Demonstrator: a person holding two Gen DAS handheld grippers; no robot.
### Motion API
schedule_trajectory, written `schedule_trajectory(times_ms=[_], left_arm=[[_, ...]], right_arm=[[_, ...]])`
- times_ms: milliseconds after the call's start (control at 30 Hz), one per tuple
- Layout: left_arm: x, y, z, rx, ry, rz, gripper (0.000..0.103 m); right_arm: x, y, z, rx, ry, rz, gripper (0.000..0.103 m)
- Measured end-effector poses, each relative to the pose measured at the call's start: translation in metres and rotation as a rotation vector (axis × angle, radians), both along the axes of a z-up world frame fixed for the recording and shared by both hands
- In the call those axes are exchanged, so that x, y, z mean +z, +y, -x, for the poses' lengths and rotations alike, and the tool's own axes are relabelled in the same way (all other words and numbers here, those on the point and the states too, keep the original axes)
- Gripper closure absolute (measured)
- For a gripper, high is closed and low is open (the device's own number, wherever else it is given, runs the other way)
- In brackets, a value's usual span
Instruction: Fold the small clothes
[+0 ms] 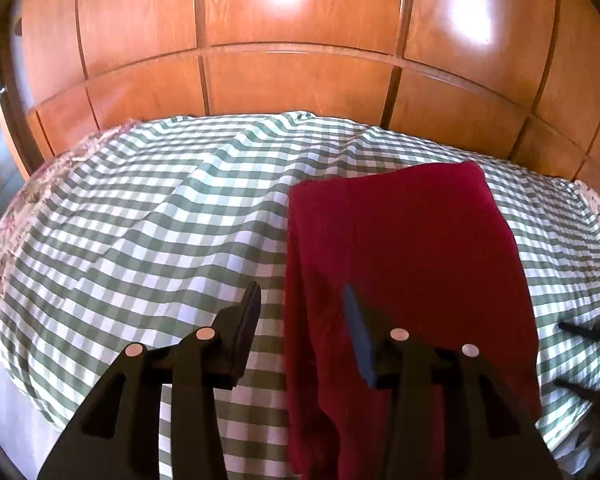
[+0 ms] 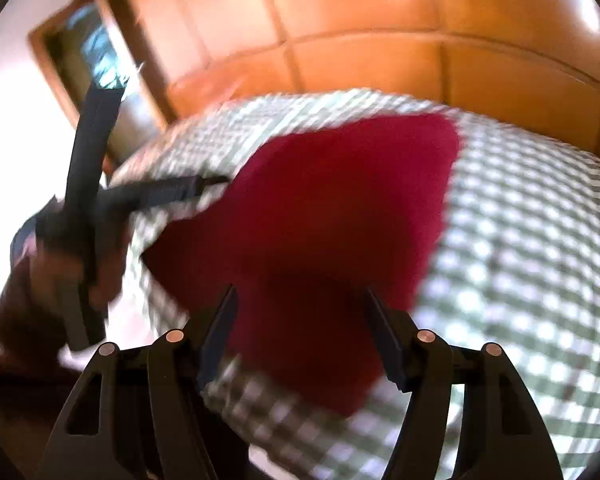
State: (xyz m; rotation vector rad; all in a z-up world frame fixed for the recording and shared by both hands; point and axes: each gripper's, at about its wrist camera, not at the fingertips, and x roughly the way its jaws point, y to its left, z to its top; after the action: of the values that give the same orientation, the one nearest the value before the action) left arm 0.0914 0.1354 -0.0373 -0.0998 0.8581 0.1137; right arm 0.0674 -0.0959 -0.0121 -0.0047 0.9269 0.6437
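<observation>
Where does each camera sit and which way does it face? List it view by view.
Left wrist: on the left tongs, angled down at the red garment on the checked bedcover; own open fingers show.
Right wrist: on the right tongs, angled down at the same garment, blurred; own open fingers, plus the left tongs and hand.
Shared: garment, bedcover, wooden wardrobe.

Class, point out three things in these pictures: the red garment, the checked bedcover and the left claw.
red garment (image 1: 412, 232), left wrist view, on its flat middle.
checked bedcover (image 1: 148, 220), left wrist view, on a bare stretch left of the garment.
left claw (image 1: 302, 296), left wrist view, midway between its fingertips.
</observation>
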Motion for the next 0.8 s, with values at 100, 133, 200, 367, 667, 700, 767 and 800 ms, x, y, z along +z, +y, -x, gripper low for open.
schedule_trajectory(times_ms=[100, 133, 200, 367, 667, 700, 767, 800], left_arm=[[0.0, -0.003, -0.001, -0.003, -0.007, -0.005, 0.055], [-0.001, -0.004, -0.001, -0.002, -0.008, -0.01, 0.055], [-0.002, -0.006, -0.001, -0.01, -0.011, -0.022, 0.054], [-0.014, -0.007, -0.004, -0.014, 0.012, -0.012, 0.053], [-0.027, -0.006, -0.001, -0.013, 0.026, -0.011, 0.05], [-0.028, -0.005, -0.001, -0.013, 0.022, -0.01, 0.048], [-0.029, -0.004, 0.0, -0.011, 0.022, -0.001, 0.046], [-0.029, -0.004, 0.0, -0.009, 0.021, 0.003, 0.046]], right_arm=[[0.011, -0.01, -0.03, -0.089, -0.029, 0.003, 0.039], [0.013, -0.01, -0.042, -0.111, -0.029, 0.003, 0.039], [0.015, -0.005, -0.064, -0.145, -0.033, 0.004, 0.039], [0.01, 0.026, -0.108, -0.166, -0.033, 0.069, 0.039], [-0.056, 0.066, -0.142, -0.154, 0.022, 0.23, 0.035], [-0.056, 0.065, -0.141, -0.16, 0.019, 0.219, 0.035], [-0.056, 0.062, -0.143, -0.166, 0.025, 0.2, 0.032], [-0.057, 0.059, -0.144, -0.171, 0.03, 0.189, 0.03]])
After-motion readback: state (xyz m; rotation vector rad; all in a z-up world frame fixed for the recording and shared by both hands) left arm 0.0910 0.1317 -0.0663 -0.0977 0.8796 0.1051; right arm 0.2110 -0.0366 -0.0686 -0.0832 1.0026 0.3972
